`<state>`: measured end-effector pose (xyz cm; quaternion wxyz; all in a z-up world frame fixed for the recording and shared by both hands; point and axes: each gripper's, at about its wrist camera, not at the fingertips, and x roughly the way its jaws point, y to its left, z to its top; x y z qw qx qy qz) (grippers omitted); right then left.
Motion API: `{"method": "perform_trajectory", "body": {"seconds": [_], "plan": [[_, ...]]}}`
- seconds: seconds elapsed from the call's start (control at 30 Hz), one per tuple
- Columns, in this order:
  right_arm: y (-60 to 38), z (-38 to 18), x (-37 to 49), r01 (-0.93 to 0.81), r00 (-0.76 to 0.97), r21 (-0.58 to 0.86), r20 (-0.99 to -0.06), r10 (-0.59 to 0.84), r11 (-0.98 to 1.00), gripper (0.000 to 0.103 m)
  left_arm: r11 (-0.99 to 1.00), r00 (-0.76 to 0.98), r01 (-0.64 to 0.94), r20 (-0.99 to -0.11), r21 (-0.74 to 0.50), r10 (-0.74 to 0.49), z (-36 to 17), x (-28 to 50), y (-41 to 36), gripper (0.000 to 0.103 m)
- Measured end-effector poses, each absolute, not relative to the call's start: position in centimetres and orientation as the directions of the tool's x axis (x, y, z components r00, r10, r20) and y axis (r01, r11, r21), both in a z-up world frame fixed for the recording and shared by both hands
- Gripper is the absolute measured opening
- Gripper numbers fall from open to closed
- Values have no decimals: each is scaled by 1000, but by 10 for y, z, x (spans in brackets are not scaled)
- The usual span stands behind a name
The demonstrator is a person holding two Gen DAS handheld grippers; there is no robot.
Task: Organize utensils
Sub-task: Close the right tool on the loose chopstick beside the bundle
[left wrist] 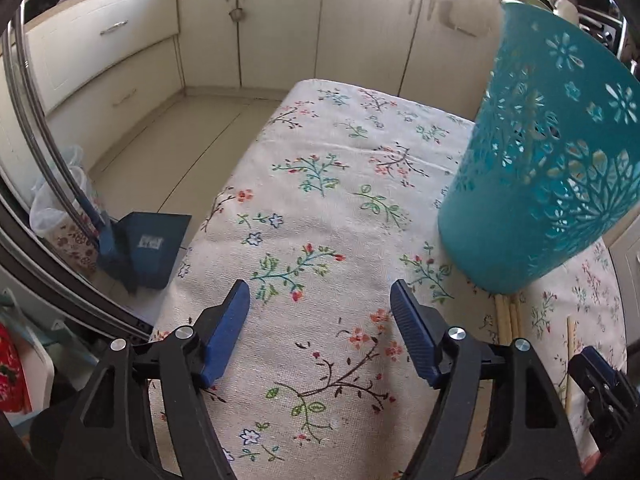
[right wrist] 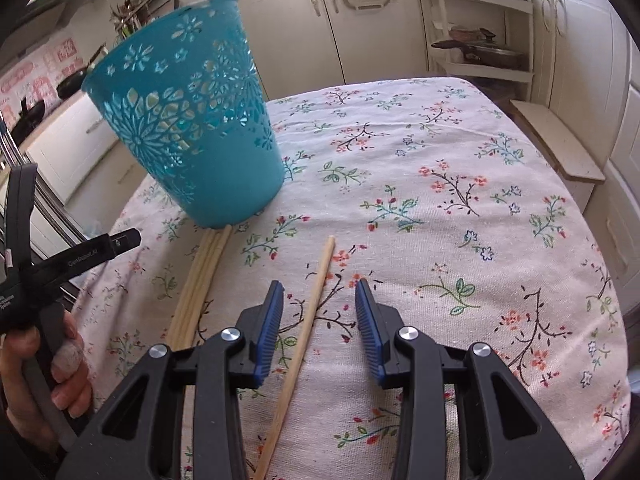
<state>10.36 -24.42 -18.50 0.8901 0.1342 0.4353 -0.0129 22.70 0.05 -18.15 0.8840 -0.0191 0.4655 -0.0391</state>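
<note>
A teal perforated utensil basket (right wrist: 192, 128) stands upright on the floral tablecloth (right wrist: 460, 208); it also shows at the right of the left wrist view (left wrist: 544, 168). A bundle of wooden chopsticks (right wrist: 200, 280) lies in front of the basket, their far ends against its base. A single chopstick (right wrist: 308, 312) lies apart, running between the fingers of my right gripper (right wrist: 320, 300), which is open above it. My left gripper (left wrist: 320, 300) is open and empty over bare cloth, left of the basket. The bundle's ends (left wrist: 508, 316) and the single chopstick (left wrist: 570, 344) show at its right.
The table is ringed by cream kitchen cabinets (left wrist: 280, 28). A blue dustpan (left wrist: 148, 248) and a bagged bin (left wrist: 60, 208) stand on the floor at the left. A shelf rack (right wrist: 480, 32) and a low bench (right wrist: 556, 148) stand beyond the table's right side.
</note>
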Motion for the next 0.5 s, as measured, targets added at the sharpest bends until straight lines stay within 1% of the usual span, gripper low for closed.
{"method": "perform_trajectory", "body": {"seconds": [0.03, 0.1, 0.13, 0.17, 0.2, 0.23, 0.37, 0.5], "plan": [[-241, -185, 105, 137, 617, 203, -783, 77, 969, 37, 996, 573, 66, -815, -64, -90, -180, 225, -1, 81], [-237, -185, 106, 136, 611, 173, -790, 55, 976, 33, 995, 577, 92, -813, -37, -83, -182, 225, -9, 84], [-236, -185, 106, 136, 608, 158, -793, 43, 978, 29, 994, 576, 106, -814, -24, -81, -182, 224, -15, 84], [-235, -185, 107, 131, 606, 149, -794, 40, 980, 20, 992, 576, 128, -814, -6, -79, -182, 222, -21, 84], [-233, -186, 108, 123, 602, 142, -797, 39, 982, 16, 990, 579, 140, -812, 7, -76, -182, 222, -24, 84], [-232, -186, 109, 115, 601, 132, -799, 37, 985, 10, 988, 585, 150, -808, 21, -72, -182, 220, -27, 86], [-224, -186, 112, 54, 590, 99, -806, 48, 994, 9, 988, 588, 155, -805, 14, -80, -180, 221, -27, 88], [-230, -185, 114, 70, 567, 128, -821, 67, 989, 9, 990, 585, 137, -805, -20, -97, -179, 223, -21, 88]]}}
